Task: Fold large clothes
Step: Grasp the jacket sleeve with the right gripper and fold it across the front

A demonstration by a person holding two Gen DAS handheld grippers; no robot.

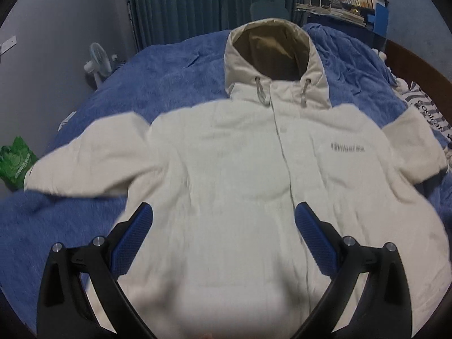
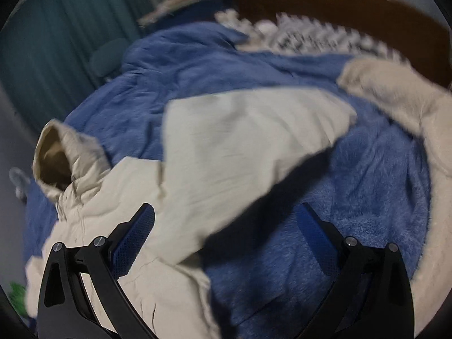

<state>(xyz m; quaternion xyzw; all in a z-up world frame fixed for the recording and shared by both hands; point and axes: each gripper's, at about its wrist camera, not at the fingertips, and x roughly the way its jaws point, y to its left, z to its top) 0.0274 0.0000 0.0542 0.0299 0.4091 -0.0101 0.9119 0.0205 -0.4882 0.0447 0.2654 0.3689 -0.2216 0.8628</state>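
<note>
A cream hooded jacket lies front up on a blue fleece blanket, hood at the far end, both sleeves spread out. My left gripper hovers open above the jacket's lower front, nothing between its blue pads. In the right wrist view the jacket is seen from its right side, blurred, with one sleeve stretched across the blanket and the hood at left. My right gripper is open over the sleeve's lower edge, holding nothing.
A small white fan and a green bag sit off the bed's left. Teal curtains hang behind. A shelf with books stands at back right. A white fluffy throw, patterned pillow and brown headboard border the right.
</note>
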